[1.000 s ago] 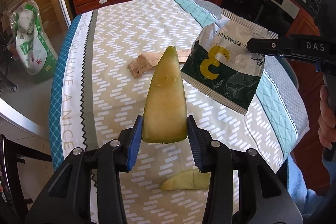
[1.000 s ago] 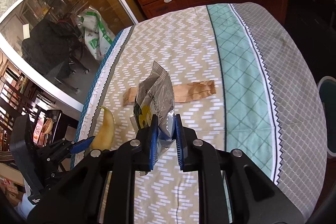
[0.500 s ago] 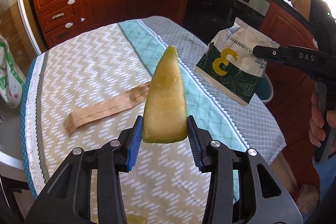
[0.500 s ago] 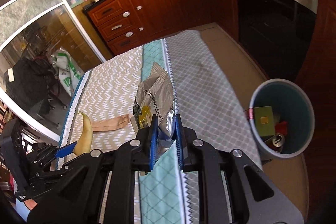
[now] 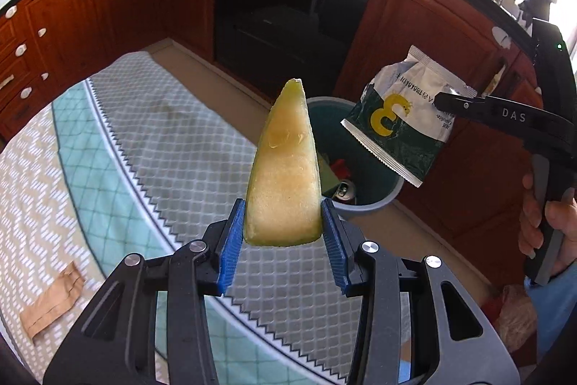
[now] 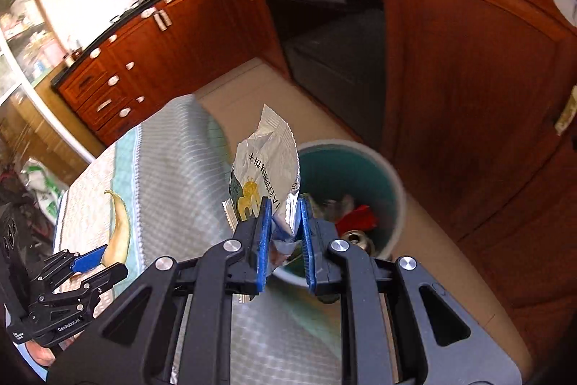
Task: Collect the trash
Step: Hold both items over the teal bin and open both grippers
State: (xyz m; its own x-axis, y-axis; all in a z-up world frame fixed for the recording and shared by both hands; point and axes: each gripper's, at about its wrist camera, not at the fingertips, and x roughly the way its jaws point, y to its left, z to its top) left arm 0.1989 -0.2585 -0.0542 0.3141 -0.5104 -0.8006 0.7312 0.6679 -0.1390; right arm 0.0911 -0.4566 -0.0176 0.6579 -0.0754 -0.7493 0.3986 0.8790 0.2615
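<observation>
My left gripper (image 5: 283, 242) is shut on a yellow melon rind (image 5: 283, 175), held upright in the air over the table's edge. My right gripper (image 6: 283, 239) is shut on a crumpled white and green snack bag (image 6: 265, 168) with a yellow "3", also seen in the left wrist view (image 5: 400, 123). Both are held near a teal trash bin (image 6: 393, 186) on the floor, which holds a can, red scraps and other rubbish; it also shows in the left wrist view (image 5: 382, 201). The left gripper (image 6: 92, 262) with the rind (image 6: 119, 230) shows at the lower left of the right wrist view.
The round table (image 5: 108, 150) with a patterned cloth lies below and to the left. A brown paper strip (image 5: 52, 302) lies on it. Wooden cabinets (image 6: 468, 78) and a black oven (image 5: 288, 6) stand behind the bin.
Both grippers have swung right, off the table and toward the bin, carrying the rind and the bag. The bin is now close below both.
</observation>
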